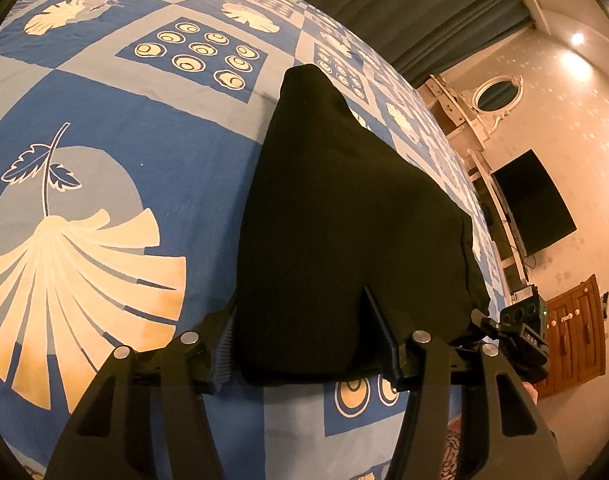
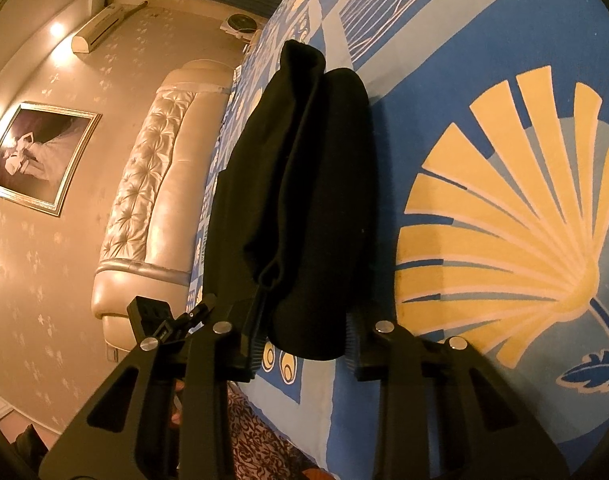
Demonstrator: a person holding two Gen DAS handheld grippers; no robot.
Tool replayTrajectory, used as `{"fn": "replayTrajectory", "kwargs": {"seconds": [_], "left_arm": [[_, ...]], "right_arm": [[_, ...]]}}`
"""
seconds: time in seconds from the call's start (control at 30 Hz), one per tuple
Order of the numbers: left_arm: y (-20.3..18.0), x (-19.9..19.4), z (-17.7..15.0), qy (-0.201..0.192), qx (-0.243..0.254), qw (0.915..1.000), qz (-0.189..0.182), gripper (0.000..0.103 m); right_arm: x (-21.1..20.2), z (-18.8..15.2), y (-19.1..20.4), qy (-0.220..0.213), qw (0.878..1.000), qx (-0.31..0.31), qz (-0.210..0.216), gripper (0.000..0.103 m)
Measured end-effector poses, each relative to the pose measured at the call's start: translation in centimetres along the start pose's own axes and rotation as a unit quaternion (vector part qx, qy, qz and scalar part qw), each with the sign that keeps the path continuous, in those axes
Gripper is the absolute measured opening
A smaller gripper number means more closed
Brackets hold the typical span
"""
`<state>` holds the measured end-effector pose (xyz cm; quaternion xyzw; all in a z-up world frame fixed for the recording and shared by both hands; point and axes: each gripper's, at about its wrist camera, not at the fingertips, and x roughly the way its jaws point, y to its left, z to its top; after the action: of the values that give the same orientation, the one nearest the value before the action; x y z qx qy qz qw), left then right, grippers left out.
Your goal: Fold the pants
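Observation:
The black pants [image 1: 344, 200] lie folded in a long bundle on a blue patterned bedsheet [image 1: 144, 152]. In the left wrist view, my left gripper [image 1: 300, 320] holds the near end of the bundle, with cloth filling the gap from one finger to the other. The right finger [image 1: 374, 320] stands up through the fabric. In the right wrist view the pants [image 2: 304, 180] stretch away as a thick roll with a fold line along it. My right gripper [image 2: 304, 320] is closed on the roll's near end, both pads against the cloth. The other gripper's body [image 1: 520, 332] shows at the pants' right edge.
The bedsheet [image 2: 504, 200] spreads wide on the open side of the pants, printed with cream fans and leaves. A padded cream headboard [image 2: 156, 184] and a framed picture [image 2: 40, 156] are on one wall. A dark screen [image 1: 532, 200], a wooden cabinet [image 1: 576, 332] and curtains are beyond the bed.

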<state>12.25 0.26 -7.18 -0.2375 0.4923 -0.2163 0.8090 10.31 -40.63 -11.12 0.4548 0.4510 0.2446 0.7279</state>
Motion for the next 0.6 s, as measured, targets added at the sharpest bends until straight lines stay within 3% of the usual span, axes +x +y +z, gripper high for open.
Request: {"fn": "replayTrajectory", "kwargs": {"seconds": [0.6], "left_arm": [[0.0,-0.06,0.0,0.002,-0.001,1.0,-0.002,0.054]], "right_arm": [[-0.19,0.05,0.24,0.0,1.0,0.0,-0.001,0.029]]}}
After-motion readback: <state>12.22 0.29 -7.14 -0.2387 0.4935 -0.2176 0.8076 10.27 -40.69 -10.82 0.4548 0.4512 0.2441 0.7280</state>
